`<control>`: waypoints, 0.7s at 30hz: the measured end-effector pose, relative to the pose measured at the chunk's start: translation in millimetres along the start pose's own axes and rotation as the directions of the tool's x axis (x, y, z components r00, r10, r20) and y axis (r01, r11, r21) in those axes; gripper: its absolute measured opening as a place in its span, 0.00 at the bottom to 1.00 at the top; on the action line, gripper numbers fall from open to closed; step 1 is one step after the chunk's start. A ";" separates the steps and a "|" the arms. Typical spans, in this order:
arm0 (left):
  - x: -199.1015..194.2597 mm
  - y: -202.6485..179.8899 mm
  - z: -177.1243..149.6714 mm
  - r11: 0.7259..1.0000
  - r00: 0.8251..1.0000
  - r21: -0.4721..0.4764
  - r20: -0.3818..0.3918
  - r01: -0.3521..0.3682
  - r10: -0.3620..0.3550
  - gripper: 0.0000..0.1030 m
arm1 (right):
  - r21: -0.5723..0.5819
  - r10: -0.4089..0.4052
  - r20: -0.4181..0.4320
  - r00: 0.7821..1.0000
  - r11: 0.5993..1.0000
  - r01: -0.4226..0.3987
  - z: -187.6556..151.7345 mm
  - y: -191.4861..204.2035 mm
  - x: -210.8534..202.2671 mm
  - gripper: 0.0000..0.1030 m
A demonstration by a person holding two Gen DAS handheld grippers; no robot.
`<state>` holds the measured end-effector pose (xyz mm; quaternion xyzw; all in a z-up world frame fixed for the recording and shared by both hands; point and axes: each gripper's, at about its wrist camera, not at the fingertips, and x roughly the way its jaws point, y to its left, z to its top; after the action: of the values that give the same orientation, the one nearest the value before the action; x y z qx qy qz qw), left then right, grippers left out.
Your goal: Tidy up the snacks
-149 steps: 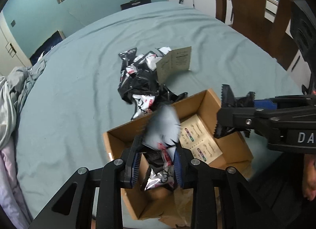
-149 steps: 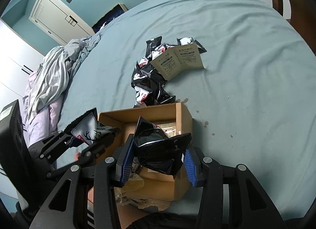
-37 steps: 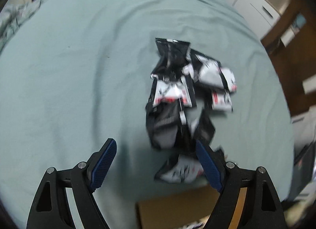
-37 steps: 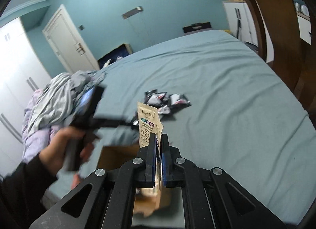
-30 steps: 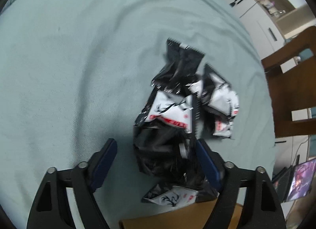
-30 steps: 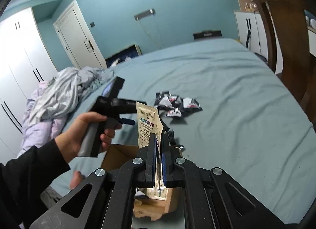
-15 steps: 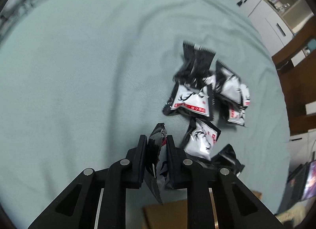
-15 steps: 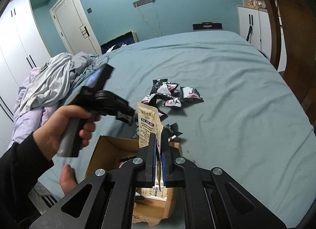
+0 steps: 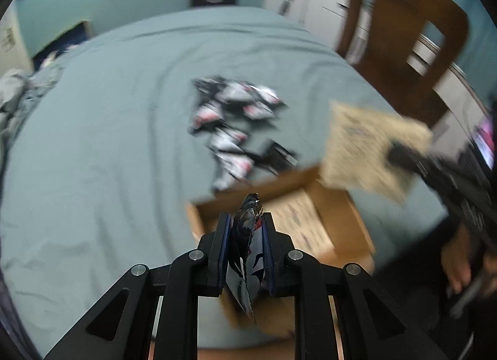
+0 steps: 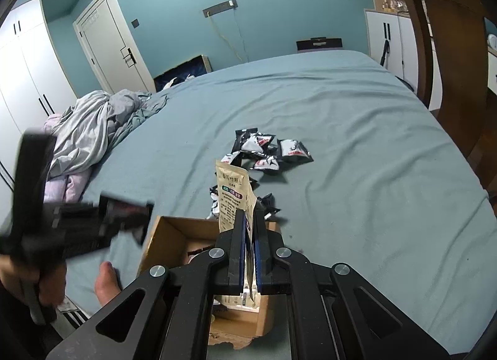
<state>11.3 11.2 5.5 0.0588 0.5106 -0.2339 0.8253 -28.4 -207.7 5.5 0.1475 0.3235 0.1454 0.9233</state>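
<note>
My left gripper (image 9: 247,220) is shut on a black snack packet (image 9: 248,229) and holds it above the near left part of the open cardboard box (image 9: 198,220). My right gripper (image 10: 247,215) is shut on a beige sachet (image 10: 234,192), held upright over the box (image 10: 161,236); the sachet also shows blurred in the left wrist view (image 9: 369,149). Several black-and-white snack packets (image 10: 267,152) lie loose on the teal bed beyond the box, also seen in the left wrist view (image 9: 236,118). A beige sachet (image 9: 295,220) lies inside the box.
The teal bedsheet (image 10: 357,142) stretches beyond the packets. Crumpled grey bedding (image 10: 93,124) lies at the far left. A brown wooden chair (image 10: 450,49) stands by the bed's right side. The left gripper shows blurred in the right wrist view (image 10: 77,226).
My left gripper has lifted a black packet from the pile and swung back toward me over the box. My right gripper keeps the beige sachet upright over the box.
</note>
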 end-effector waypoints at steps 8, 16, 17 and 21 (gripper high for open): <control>-0.3 -19.6 -0.8 0.995 0.995 0.061 0.058 -0.083 0.080 0.54 | -0.052 -0.010 -0.001 1.000 0.999 0.010 -5.7 6.6 -6.1 0.02; -9.4 2.4 -1.9 0.965 0.956 -0.014 0.127 -0.263 0.263 0.79 | -0.154 -0.035 -0.112 0.993 0.988 0.018 -9.8 25.0 6.6 0.02; -8.6 4.7 -2.1 0.962 0.955 -0.022 0.122 -0.271 0.272 0.79 | -0.172 -0.037 -0.115 0.993 0.985 0.017 -9.4 28.9 7.0 0.02; -1.4 12.3 -1.9 0.950 0.946 -0.040 0.088 -0.310 0.313 0.79 | -0.238 -0.028 -0.130 0.991 0.971 -0.004 -11.6 42.2 7.7 0.03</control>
<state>14.7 23.2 4.1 0.1172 0.4585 -0.0967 0.8756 -37.4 -164.2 8.0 0.0237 0.3650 0.1870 0.9117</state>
